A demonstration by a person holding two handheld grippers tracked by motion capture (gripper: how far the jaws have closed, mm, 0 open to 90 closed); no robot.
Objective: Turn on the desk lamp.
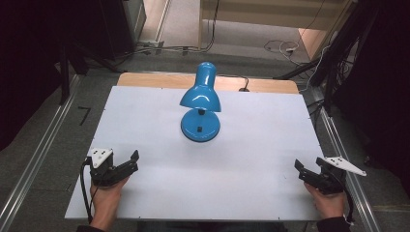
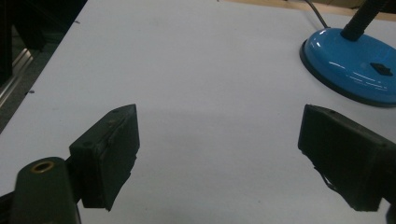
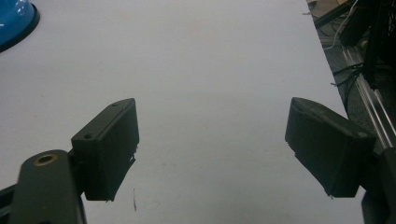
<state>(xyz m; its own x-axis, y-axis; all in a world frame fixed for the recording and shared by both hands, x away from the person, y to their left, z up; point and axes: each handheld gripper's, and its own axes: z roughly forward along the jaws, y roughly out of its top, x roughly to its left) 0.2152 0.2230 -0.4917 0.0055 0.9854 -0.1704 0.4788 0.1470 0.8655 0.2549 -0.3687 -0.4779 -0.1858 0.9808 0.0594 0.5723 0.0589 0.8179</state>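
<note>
Two handheld grippers sit at the lower corners of a white table (image 1: 145, 193): left gripper (image 1: 129, 162) and right gripper (image 1: 305, 170), both released with jaws spread wide (nothing between them). Well apart, at upper centre, stands a blue desk lamp (image 1: 200, 104).

Lamp (image 1: 200, 104): glossy bright blue on shade and round base, black neck and a small black switch on the base. Table (image 1: 145, 121): plain white top, pale wood edge at the far side. Both grippers' jaws are seen as matt black.
</note>
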